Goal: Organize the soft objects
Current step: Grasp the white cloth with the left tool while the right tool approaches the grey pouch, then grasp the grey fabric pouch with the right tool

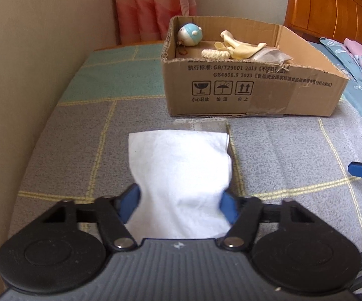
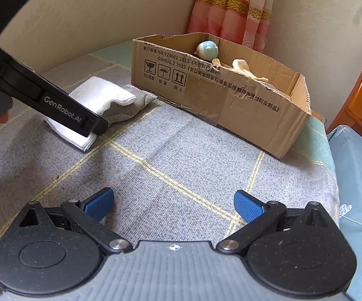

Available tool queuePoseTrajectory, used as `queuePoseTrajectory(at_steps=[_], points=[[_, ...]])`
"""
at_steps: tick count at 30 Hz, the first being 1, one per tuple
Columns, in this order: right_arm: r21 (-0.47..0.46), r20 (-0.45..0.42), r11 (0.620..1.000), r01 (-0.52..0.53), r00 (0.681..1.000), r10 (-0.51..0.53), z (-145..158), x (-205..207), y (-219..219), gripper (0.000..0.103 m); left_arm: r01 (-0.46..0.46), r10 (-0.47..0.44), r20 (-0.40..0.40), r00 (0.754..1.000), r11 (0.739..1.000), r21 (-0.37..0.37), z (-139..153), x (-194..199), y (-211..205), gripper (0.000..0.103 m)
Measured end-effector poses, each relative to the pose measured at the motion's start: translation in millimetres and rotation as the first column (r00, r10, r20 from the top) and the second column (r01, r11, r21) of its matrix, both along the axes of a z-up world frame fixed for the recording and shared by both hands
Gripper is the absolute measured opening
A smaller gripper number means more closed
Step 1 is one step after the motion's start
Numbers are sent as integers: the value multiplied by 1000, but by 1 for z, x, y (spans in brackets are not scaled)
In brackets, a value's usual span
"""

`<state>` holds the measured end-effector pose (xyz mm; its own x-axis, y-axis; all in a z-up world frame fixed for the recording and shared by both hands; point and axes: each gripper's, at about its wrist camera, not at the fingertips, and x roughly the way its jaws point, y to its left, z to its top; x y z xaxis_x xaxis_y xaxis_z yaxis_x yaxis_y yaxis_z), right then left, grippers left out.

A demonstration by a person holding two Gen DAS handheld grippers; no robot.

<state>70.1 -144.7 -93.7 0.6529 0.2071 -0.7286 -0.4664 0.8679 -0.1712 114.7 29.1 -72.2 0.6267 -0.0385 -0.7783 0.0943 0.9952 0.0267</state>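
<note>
Bedspread (image 1: 55, 130) half-hidden beneath white cloth (image 1: 181, 165)

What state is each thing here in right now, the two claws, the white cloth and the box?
Left claw: shut on the white cloth.
Right claw: open, nothing between its fingers.
White cloth: folded, lying on the bed, pinched at its near end.
Cardboard box: open-topped, soft items inside.

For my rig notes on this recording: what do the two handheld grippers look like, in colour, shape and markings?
Both match: the left gripper and right gripper each have a ribbed grey body, two round black discs, black linkage arms with silver pivot pins, and blue textured fingertips. Seen from the right wrist view, the left one's black side reads "GenRobot.AI" in pale letters.
</note>
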Motion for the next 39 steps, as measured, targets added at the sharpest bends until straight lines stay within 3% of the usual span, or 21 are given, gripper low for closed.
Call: queuePoseTrajectory(at_steps=[4, 8, 20, 27, 39], points=[[-5, -1, 1000, -2, 1000, 2, 0, -1, 2, 103, -9, 9, 15, 1000, 1000, 1, 3, -4, 8, 43], [-11, 1, 1000, -5, 1000, 5, 2, -1, 4, 103, -15, 15, 21, 1000, 1000, -15, 5, -6, 15, 40], [31, -49, 998, -58, 997, 60, 2, 15, 22, 103, -55, 53, 107, 993, 998, 16, 27, -16, 40, 39], [50, -50, 992, -112, 992, 115, 2, 39, 56, 103, -57, 51, 109, 993, 997, 49, 30, -12, 54, 39], [130, -53, 991, 27, 998, -20, -6, 85, 100, 103, -58, 52, 122, 991, 997, 46, 34, -7, 71, 39]])
